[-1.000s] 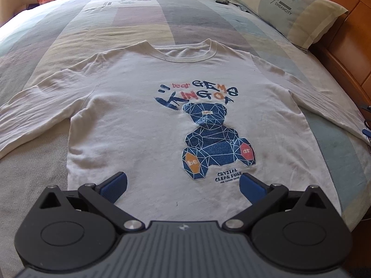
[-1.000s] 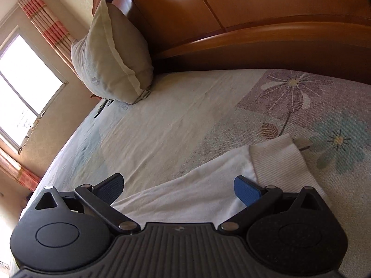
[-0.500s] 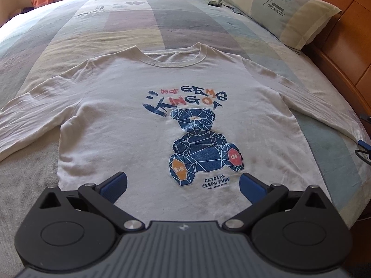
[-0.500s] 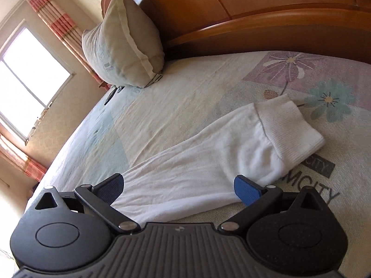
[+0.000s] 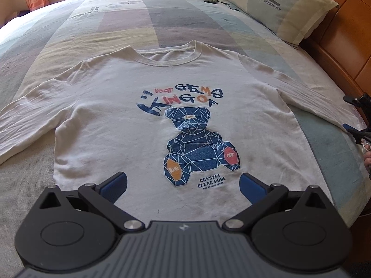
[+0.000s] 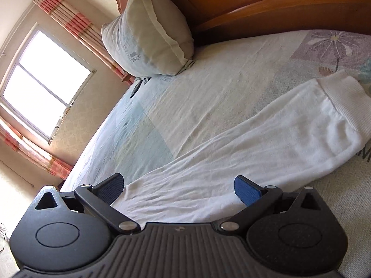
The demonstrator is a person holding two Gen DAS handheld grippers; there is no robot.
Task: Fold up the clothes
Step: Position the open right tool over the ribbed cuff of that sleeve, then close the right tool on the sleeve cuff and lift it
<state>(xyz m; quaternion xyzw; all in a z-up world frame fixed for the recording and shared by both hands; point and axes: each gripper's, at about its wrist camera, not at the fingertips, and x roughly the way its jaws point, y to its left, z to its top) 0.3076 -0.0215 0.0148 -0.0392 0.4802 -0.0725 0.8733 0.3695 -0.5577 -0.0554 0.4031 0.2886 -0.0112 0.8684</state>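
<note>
A white long-sleeved shirt (image 5: 129, 120) with a blue bear print lies flat, face up, sleeves spread, on a patchwork bedspread (image 5: 97, 23). The left gripper (image 5: 183, 183) hovers over its hem, jaws spread wide and empty. To the right, the right gripper (image 6: 178, 187), likewise spread and holding nothing, hangs above one sleeve (image 6: 266, 139), a pillow (image 6: 148, 32) against the wooden headboard (image 6: 255, 2) beyond.

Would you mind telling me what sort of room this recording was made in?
Most likely a home bedroom: a bed with a patchwork sheet, a pillow against the wooden headboard, and a curtained window.
</note>
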